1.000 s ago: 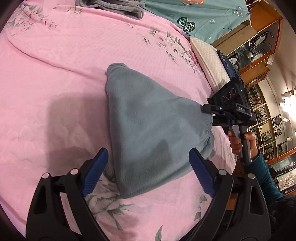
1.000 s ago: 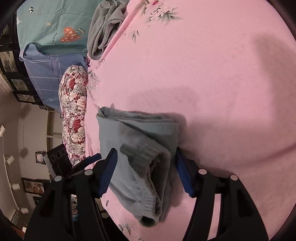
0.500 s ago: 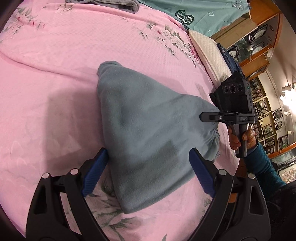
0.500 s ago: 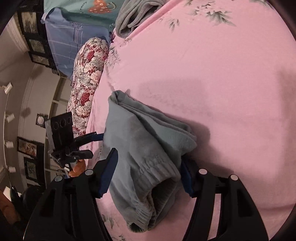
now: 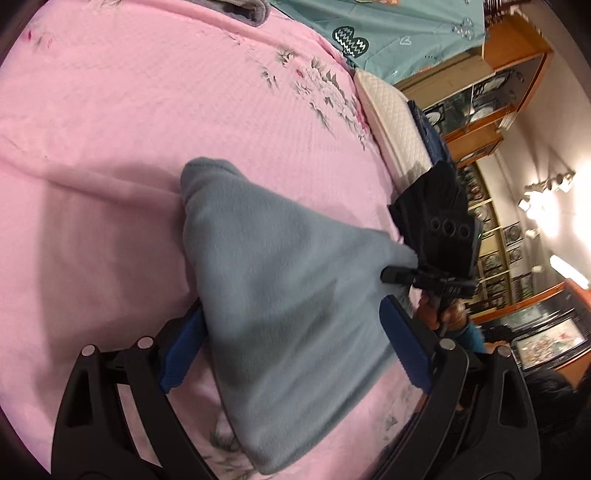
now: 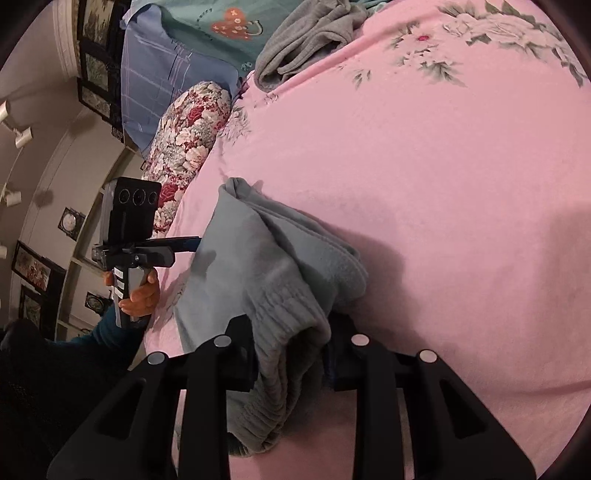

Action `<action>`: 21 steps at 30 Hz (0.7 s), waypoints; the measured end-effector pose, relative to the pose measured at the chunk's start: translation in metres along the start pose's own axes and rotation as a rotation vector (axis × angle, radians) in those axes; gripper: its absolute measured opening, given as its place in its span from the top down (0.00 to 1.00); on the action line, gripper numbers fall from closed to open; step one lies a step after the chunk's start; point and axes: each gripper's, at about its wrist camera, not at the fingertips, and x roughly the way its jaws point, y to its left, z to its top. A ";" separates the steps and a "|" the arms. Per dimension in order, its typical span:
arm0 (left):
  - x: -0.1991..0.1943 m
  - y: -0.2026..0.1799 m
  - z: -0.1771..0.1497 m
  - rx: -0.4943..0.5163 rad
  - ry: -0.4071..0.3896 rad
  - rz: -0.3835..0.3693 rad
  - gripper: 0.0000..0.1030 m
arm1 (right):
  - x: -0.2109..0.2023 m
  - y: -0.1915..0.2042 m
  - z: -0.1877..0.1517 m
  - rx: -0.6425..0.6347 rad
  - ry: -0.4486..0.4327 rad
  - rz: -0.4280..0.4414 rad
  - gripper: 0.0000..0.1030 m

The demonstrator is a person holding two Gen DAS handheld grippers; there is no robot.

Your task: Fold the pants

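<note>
Folded grey-blue fleece pants (image 5: pixel 280 295) lie on the pink bedspread (image 5: pixel 147 110). My left gripper (image 5: pixel 291 317) is open and low over the near end, its blue pads (image 5: pixel 181 347) on either side of the fabric. In the right wrist view the ribbed waistband (image 6: pixel 288 332) is bunched between the black fingers (image 6: pixel 240 354) of my right gripper (image 6: pixel 291 350), whose jaws are closing and pinch it. The left wrist view shows the right gripper (image 5: pixel 413 275) at the pants' right corner, a hand on its handle. The left gripper (image 6: pixel 192 242) shows at the pants' left edge.
A crumpled grey garment (image 6: pixel 306 40) lies at the far side of the bed beside a teal sheet (image 5: pixel 388 33). A floral pillow (image 6: pixel 184 147) and a white quilted pillow (image 5: pixel 391 122) sit at the bed's edges. Wooden display cabinets (image 5: pixel 491 92) stand beyond.
My right gripper's jaws have drawn together on the waistband and the wrist has rolled. My left gripper has moved forward and lower, so its pads now flank the pants.
</note>
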 end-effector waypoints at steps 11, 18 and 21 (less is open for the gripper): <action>0.006 -0.001 0.005 0.046 0.002 -0.031 0.21 | -0.004 -0.015 -0.001 0.069 0.000 0.069 0.74; 0.007 0.005 0.002 0.092 0.003 -0.018 0.42 | -0.004 -0.014 0.000 0.076 -0.001 0.079 0.75; 0.010 0.007 0.005 0.087 0.002 -0.043 0.37 | -0.002 -0.015 0.000 0.080 0.002 0.080 0.75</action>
